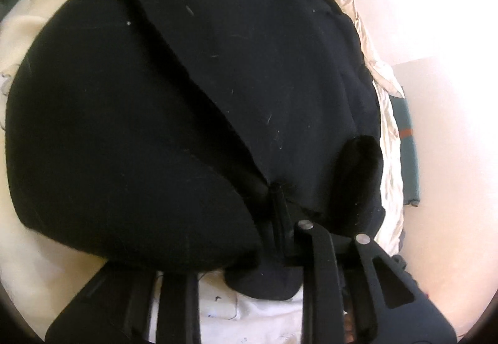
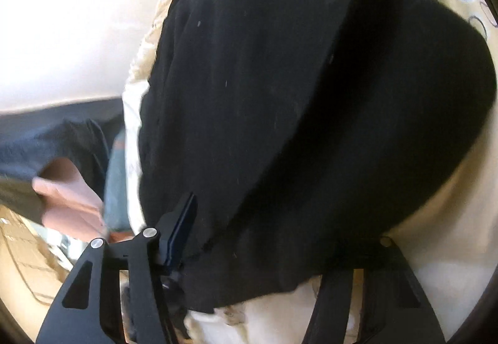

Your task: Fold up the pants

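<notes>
Black pants (image 1: 130, 113) on pale bedding (image 1: 18, 42), left jaws pinching hem

Left tongs (image 1: 280, 197) pinched, right tongs (image 2: 267, 238) apart

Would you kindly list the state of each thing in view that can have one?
black pants: partly folded, one layer lapped over another, lying on the bedding.
cream bedding: spread under the pants, rumpled along the edge.
left gripper: nearly shut, pinching a fold of the pants.
right gripper: jaws apart, pants edge between them; a firm grip cannot be told.
</notes>
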Demonstrator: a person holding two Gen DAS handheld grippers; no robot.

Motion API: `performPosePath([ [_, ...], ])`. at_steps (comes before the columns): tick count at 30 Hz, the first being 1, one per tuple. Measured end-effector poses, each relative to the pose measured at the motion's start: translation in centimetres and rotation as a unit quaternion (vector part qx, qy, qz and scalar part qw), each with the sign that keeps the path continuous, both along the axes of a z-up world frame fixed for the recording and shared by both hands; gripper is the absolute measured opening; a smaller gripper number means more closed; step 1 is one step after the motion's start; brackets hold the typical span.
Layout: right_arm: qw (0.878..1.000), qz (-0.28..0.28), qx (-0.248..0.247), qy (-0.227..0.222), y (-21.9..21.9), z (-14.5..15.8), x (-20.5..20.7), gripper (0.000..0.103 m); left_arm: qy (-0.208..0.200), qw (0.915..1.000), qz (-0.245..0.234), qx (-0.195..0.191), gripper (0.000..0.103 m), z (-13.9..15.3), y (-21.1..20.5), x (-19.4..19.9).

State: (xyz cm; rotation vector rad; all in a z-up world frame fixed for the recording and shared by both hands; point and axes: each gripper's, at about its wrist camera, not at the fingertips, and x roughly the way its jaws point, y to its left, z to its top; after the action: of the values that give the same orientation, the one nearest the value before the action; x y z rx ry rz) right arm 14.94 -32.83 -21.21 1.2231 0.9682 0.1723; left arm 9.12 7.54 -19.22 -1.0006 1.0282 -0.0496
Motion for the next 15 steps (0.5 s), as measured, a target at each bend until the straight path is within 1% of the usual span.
performPosePath([
  [1, 1.0, -0.011, 0.025, -0.006, -0.3, 0.0, 0.0, 0.063, -0.012, 0.9999, 0.004, -0.009, 0.016, 0.3, 0.1, 0.0],
  [2, 0.999, -0.011, 0.032, -0.009, -0.2, 0.2, 0.2, 0.063, -0.028, 0.9995, 0.008, -0.014, 0.017, 0.8, 0.0, 0.1],
  [3, 0.999, -0.008, 0.03, -0.014, -0.1, 0.6, 0.4, 0.064, -0.039, 0.999, 0.012, -0.017, 0.027, 1.4, 0.0, 0.1],
  [4, 0.999, -0.006, 0.028, -0.019, 0.1, 0.8, 0.4, 0.067, -0.048, 0.9983, 0.015, -0.031, 0.039, 1.6, 0.1, 0.2],
  [5, 0.999, -0.008, 0.029, -0.018, 0.1, 0.7, 0.4, 0.067, -0.048, 0.9979, 0.02, -0.04, 0.062, 1.6, 0.2, 0.2],
  [6, 0.999, -0.013, 0.035, -0.013, 0.2, 0.4, 0.3, 0.067, -0.046, 0.9977, 0.034, -0.036, 0.067, 1.5, 0.4, 0.1],
  [7, 0.999, -0.013, 0.035, -0.009, 0.3, 0.1, 0.4, 0.067, -0.042, 0.9978, 0.042, -0.028, 0.067, 1.5, 0.5, 0.3],
  [9, 1.0, -0.013, 0.024, -0.003, 0.5, -0.2, 1.0, 0.066, -0.029, 0.998, 0.056, -0.009, 0.062, 0.9, 0.5, 1.2],
  [10, 1.0, -0.011, 0.017, 0.001, 0.4, -0.4, 1.1, 0.061, -0.016, 0.9978, 0.065, 0.001, 0.054, 0.5, 0.6, 1.8],
  [11, 1.0, -0.008, 0.002, 0.006, 0.4, -0.3, 1.3, 0.048, -0.004, 0.9976, 0.069, 0.011, 0.032, 0.2, 0.6, 2.2],
  [12, 1.0, -0.005, -0.018, 0.012, 0.5, -0.1, 1.3, 0.038, 0.006, 0.9977, 0.065, 0.02, 0.02, 0.0, 0.4, 2.6],
  [13, 0.999, -0.001, -0.038, 0.023, 0.5, -0.1, 1.1, 0.018, 0.008, 0.9978, 0.062, 0.02, 0.016, -0.1, 0.3, 2.8],
  [14, 0.999, -0.001, -0.04, 0.023, 0.6, -0.1, 1.0, 0.011, -0.002, 0.9981, 0.058, 0.02, 0.012, 0.3, 0.1, 2.8],
  [15, 1.0, 0.001, -0.028, 0.007, 0.7, 0.1, 0.8, 0.01, -0.006, 0.998, 0.057, 0.024, 0.012, 0.7, 0.1, 2.5],
])
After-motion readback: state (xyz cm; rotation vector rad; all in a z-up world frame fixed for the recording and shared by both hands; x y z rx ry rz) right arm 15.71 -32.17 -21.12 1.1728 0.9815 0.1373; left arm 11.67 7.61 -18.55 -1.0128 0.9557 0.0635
